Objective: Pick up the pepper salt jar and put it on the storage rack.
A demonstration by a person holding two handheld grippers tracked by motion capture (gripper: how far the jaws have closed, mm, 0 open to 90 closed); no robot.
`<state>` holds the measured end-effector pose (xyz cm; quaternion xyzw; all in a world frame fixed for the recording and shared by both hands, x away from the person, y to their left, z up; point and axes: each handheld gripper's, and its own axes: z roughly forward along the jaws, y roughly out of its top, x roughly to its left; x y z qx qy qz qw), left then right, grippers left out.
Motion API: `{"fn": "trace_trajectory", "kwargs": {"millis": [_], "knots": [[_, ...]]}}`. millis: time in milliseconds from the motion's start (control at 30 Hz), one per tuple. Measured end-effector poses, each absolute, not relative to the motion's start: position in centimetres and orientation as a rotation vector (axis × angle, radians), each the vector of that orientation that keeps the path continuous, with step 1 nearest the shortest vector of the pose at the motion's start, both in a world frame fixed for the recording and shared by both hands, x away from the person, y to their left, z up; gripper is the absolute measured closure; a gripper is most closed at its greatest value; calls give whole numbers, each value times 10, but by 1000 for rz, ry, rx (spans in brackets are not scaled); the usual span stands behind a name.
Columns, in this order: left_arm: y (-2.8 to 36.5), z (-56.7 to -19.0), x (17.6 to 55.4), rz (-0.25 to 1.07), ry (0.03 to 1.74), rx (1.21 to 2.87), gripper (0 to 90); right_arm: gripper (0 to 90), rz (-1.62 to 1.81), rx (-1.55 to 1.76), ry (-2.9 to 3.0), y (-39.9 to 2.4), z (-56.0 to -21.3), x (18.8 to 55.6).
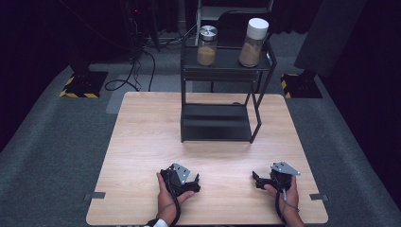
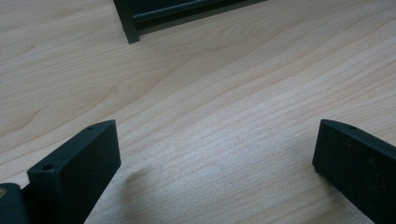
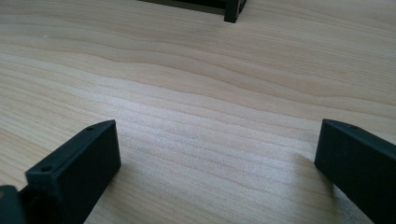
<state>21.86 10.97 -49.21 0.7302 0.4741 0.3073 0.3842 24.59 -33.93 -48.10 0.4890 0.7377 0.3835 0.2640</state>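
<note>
Both grippers rest low on the near part of a light wooden table (image 1: 142,142), each held in one of a person's hands. Seen from above, the left gripper (image 1: 182,178) sits close to the front edge, left of centre, with its grey three-cornered plate on top; the right gripper (image 1: 265,179) lies well apart from it, near the front right corner, also with a grey plate on top. Jaws of the left gripper (image 2: 215,154) stand wide apart in its own view, with bare wood grain between them and nothing gripped. Jaws of the right gripper (image 3: 217,154) are likewise spread wide over bare tabletop, clamped on nothing.

Beyond them, a black two-tier metal rack (image 1: 217,120) stands at the far middle of the table, well clear of both grippers. One of its legs (image 2: 127,25) shows at the top of the left gripper view, and another leg (image 3: 232,11) at the top of the right gripper view. On the rack's upper shelf stand two upright jars of brownish contents: a glass jar with a metal lid (image 1: 207,45) at left and a taller jar with a white lid (image 1: 253,42) at right, apart from each other. Grey carpet (image 1: 47,142) surrounds the table
</note>
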Motion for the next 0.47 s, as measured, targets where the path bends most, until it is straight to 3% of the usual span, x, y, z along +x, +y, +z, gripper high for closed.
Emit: {"fn": "trace_trajectory", "kwargs": {"millis": [467], "knots": [[110, -492, 219, 780, 1198, 1864, 7, 0, 1039, 1281, 2008, -341, -482, 242]]}}
